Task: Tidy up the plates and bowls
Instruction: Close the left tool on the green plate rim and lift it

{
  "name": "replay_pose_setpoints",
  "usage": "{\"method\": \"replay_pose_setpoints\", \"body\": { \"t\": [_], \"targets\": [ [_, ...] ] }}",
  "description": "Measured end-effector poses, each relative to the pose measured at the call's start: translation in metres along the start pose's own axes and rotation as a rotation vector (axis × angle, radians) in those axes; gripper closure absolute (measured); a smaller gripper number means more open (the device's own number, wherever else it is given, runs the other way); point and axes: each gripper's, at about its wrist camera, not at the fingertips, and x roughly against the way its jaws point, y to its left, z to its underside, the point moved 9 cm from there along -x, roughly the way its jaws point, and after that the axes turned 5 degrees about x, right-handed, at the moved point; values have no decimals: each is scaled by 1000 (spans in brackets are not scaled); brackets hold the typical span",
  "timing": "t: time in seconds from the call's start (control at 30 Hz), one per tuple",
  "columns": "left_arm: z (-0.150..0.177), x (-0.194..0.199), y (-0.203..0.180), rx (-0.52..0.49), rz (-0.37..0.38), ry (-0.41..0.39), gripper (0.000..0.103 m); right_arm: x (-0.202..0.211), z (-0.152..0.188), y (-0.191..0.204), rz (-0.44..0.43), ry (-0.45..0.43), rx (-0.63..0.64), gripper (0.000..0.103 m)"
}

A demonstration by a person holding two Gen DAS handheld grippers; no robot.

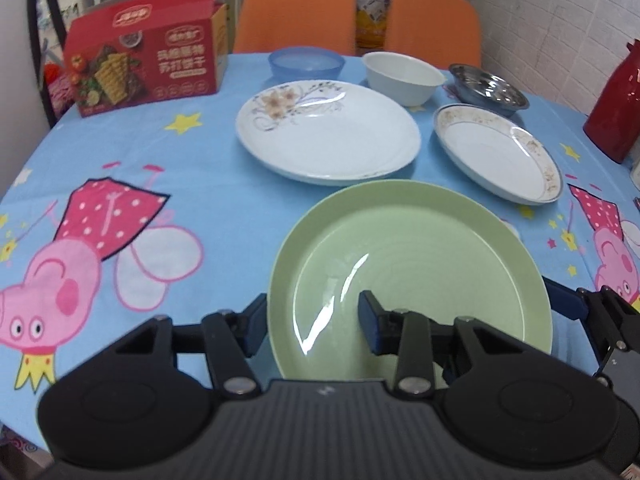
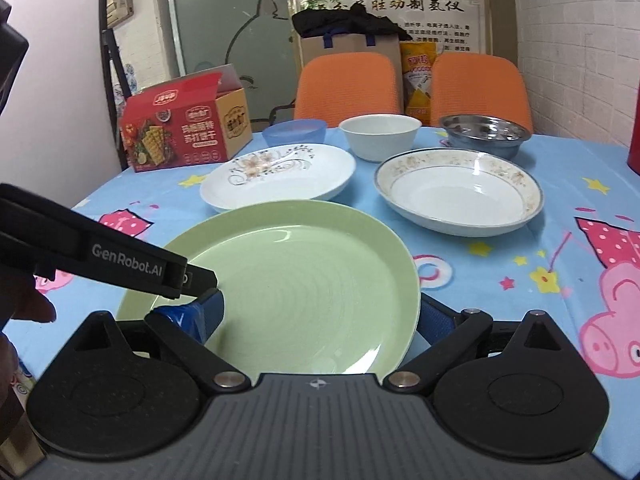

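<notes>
Jaws of the left gripper (image 1: pixel 312 326) clamp the green plate's (image 1: pixel 412 264) near-left rim, angled down; right gripper (image 2: pixel 320 320) grips its near-right rim, jaws wide, plate raised near the floral plate (image 1: pixel 328 132).

The left two-finger black gripper with blue pads (image 1: pixel 312 326) points steeply downward, jaws clamped across a rim at 6 o'clock. The right two-finger black gripper with blue pads (image 2: pixel 320 322) points moderately downward; whether its pads press is unclear. A bare hand (image 2: pixel 28 300) appears at 9 o'clock.
</notes>
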Motion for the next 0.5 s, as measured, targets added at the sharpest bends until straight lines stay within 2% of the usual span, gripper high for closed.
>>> {"method": "replay_pose_setpoints", "body": {
  "t": [0.13, 0.23, 0.5],
  "targets": [
    [3, -2, 39, 46, -65, -1, 65, -20, 3, 35, -67, 38, 38, 15],
    [2, -8, 50, 63, -56, 8, 65, -29, 1, 47, -75, 52, 64, 15],
    [-1, -19, 47, 43, -14, -23, 64, -38, 7, 45, -37, 89, 105, 14]
  ]
}}
